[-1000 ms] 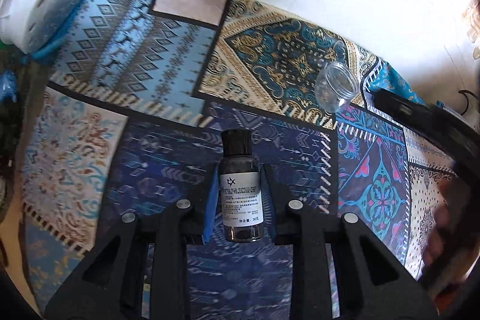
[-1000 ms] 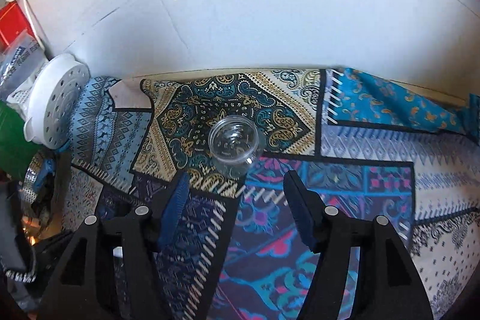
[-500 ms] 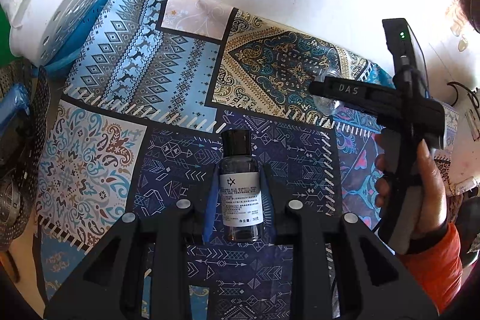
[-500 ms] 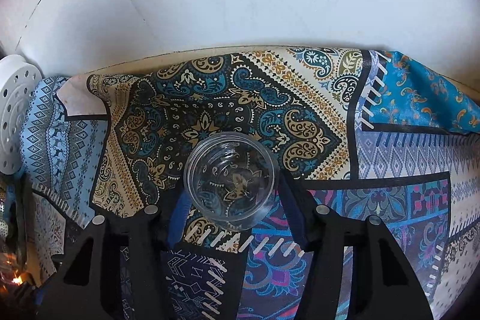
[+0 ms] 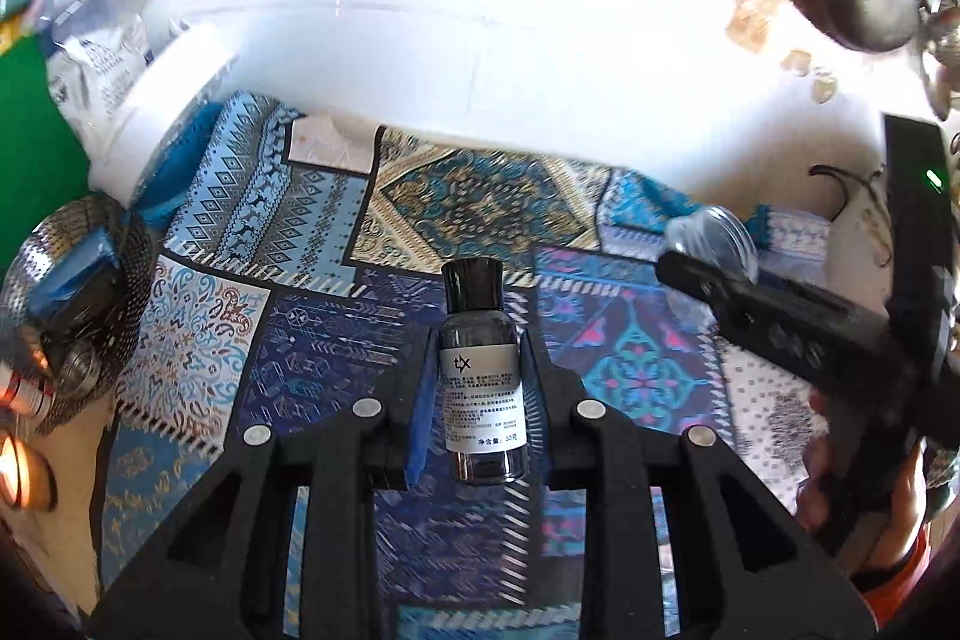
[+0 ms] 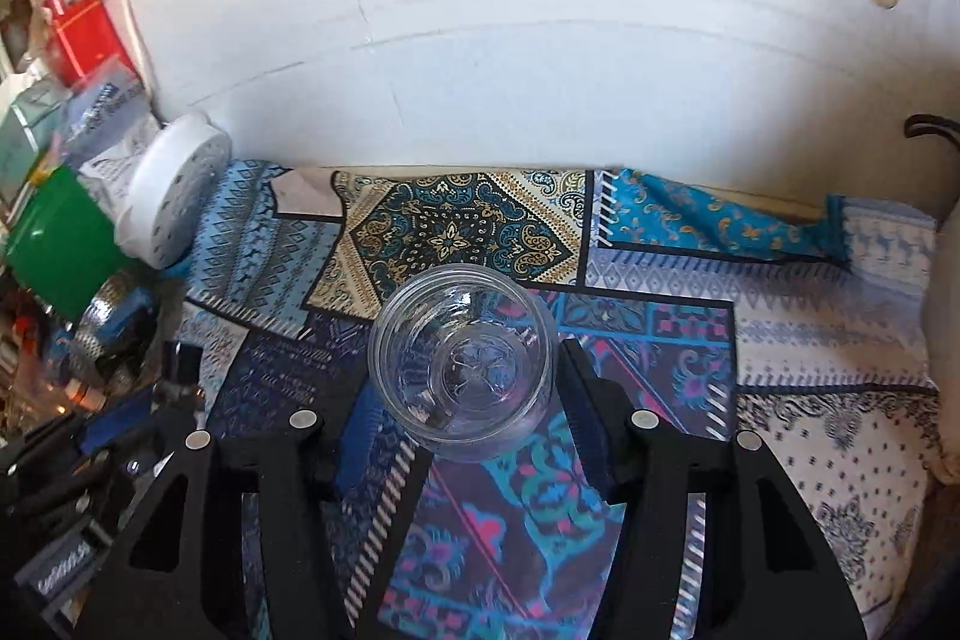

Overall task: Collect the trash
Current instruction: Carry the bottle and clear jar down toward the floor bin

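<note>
1. The right gripper [image 6: 462, 388], whose jaws a second ago stood wide and short of the clear, round plastic cup [image 6: 462, 361], now has them clamped on the cup's sides.
2. That cup stood on the blue patterned patchwork cloth [image 6: 780, 340] earlier; now it is raised off the cloth and tilted, its mouth towards the camera.
3. The left gripper [image 5: 477, 394] and its small dark bottle with black cap and white label [image 5: 480, 370] have come up from the cloth, so more of the far wall and the clutter at far left is in view.
4. In the left view, the right gripper and cup now sit higher, at right.
</note>
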Tool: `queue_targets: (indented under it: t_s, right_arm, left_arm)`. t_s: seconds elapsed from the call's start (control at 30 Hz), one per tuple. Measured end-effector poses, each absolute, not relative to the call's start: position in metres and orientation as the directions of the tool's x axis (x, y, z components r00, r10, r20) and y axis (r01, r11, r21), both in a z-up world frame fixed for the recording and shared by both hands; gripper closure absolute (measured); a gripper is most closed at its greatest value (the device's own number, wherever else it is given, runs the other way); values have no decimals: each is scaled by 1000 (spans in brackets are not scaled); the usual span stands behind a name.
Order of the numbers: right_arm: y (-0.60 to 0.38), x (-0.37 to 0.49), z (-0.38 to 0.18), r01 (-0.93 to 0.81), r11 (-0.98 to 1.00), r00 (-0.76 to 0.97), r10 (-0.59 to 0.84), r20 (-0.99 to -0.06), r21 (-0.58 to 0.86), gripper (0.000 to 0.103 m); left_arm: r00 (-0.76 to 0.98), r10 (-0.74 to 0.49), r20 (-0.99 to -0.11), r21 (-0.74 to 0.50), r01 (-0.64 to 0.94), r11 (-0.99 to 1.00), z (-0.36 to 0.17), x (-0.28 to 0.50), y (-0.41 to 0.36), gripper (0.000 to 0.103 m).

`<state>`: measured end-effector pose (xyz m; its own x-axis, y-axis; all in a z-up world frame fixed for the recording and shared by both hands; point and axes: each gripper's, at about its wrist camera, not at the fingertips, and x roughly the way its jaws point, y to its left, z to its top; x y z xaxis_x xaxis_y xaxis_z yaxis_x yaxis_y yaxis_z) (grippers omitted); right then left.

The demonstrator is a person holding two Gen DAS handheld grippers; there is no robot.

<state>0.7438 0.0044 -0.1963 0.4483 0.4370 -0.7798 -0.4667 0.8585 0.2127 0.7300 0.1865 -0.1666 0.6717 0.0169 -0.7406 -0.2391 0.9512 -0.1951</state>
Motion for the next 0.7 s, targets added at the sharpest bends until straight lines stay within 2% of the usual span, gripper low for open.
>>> queue_targets:
  t_s: [0.17,0.37,0.7]
  right_arm:
    - [-54,687,-151,-541,813,449,495,-744,214,51]
    - [-98,620,-129,-594,775,425,529,-734,214,51]
    - [-133,516,-130,-546,793,431,542,-721,270,50]
  left_arm:
    - [723,56,-688,-221,-283,933,-132,674,136,76]
    - [745,64,-664,-239,-293,926,-107,603,86,76]
    - [747,31,-664,-241,-254,937,-110,506,66,76]
